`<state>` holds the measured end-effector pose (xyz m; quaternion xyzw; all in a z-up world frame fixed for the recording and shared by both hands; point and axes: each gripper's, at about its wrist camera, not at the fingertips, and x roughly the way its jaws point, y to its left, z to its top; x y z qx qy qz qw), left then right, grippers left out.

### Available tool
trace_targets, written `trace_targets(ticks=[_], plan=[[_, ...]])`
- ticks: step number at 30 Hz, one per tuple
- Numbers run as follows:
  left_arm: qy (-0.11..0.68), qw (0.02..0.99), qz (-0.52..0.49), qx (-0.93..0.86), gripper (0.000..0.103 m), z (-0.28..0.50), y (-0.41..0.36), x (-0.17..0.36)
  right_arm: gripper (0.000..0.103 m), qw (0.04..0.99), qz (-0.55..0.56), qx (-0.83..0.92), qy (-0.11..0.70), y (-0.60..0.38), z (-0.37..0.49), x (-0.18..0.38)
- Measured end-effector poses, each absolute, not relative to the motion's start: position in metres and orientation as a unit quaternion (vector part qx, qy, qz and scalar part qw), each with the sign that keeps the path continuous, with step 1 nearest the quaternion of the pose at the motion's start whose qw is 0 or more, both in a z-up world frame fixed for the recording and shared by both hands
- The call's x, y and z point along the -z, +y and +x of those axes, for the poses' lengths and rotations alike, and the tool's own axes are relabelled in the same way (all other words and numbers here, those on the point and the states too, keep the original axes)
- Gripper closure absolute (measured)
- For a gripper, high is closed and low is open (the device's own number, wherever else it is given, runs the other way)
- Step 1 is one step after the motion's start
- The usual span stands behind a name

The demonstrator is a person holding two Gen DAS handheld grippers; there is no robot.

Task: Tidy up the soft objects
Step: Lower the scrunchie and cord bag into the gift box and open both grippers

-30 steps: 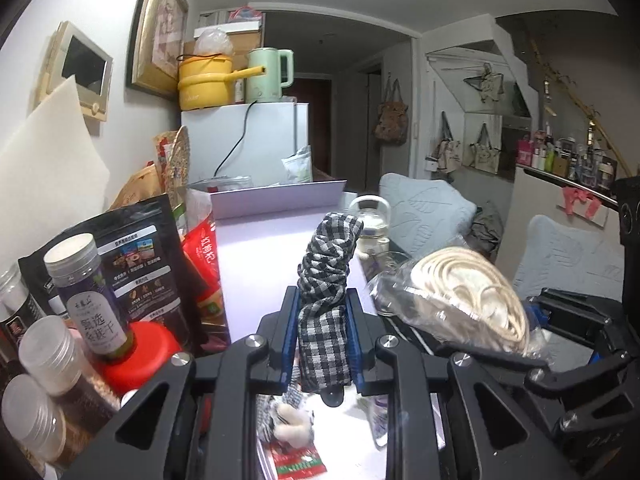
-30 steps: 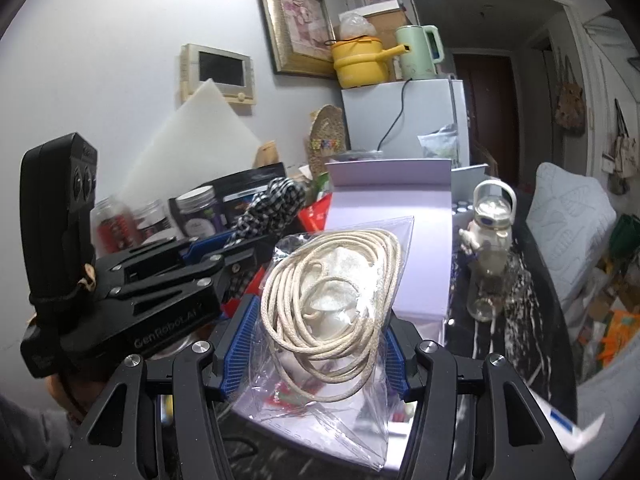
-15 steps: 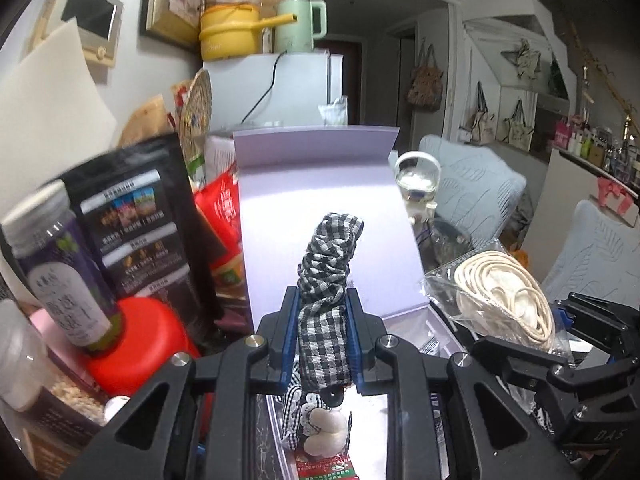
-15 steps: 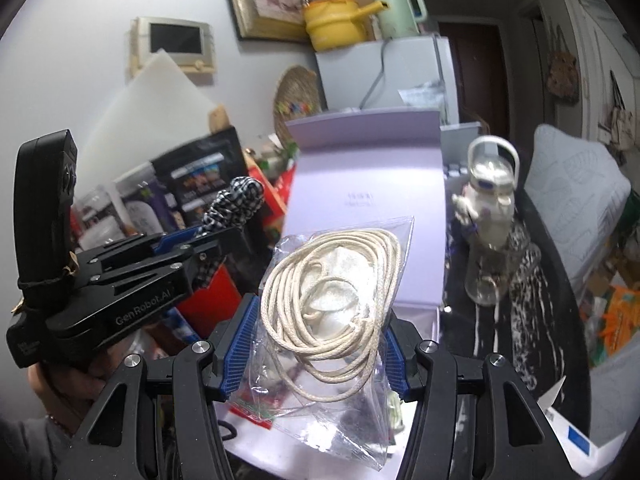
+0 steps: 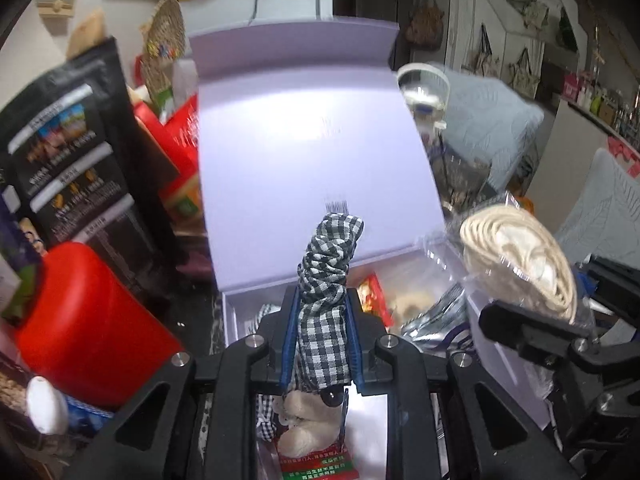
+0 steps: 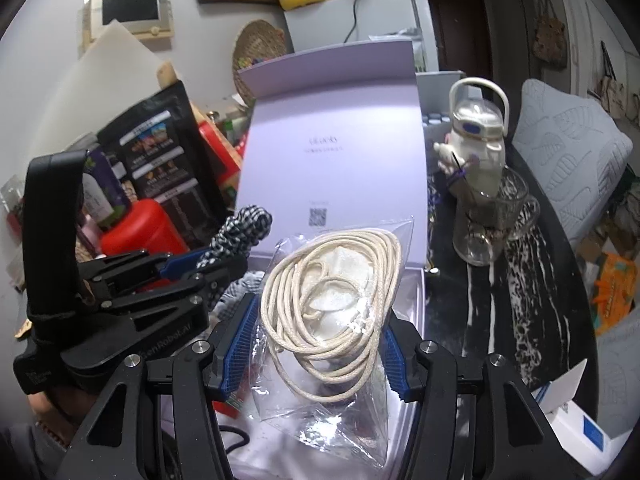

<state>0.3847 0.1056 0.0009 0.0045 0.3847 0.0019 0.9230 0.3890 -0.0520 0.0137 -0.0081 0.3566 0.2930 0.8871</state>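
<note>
My left gripper (image 5: 322, 332) is shut on a black-and-white checked fabric scrunchie (image 5: 326, 276), which sticks up between the blue pads over the open lavender box (image 5: 304, 152). It also shows in the right wrist view (image 6: 240, 228). My right gripper (image 6: 316, 344) is shut on a clear bag of coiled cream rope (image 6: 332, 280), held over the same box; the bag also shows in the left wrist view (image 5: 520, 260). Inside the box lie a small plush toy (image 5: 300, 424), a red packet (image 5: 316, 464) and a foil pouch (image 5: 432, 320).
A red canister (image 5: 88, 324), black snack bag (image 5: 68, 160) and jars crowd the box's left side. A white bottle (image 6: 476, 140) and glass mug (image 6: 492, 216) stand on the dark marble table (image 6: 536, 300) to the right. A white-blue carton (image 6: 576, 432) lies front right.
Both grippers have moved forward and tipped down over the open box, still holding the scrunchie and the rope bag. The box interior has come into view.
</note>
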Motion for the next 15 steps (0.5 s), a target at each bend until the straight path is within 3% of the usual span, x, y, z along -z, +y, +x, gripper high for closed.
trace_targets(ticks=[15], plan=[[0.454, 0.891, 0.017, -0.008, 0.081, 0.410, 0.100, 0.044, 0.047, 0.870, 0.017, -0.296, 0.394, -0.052, 0.407, 0.010]])
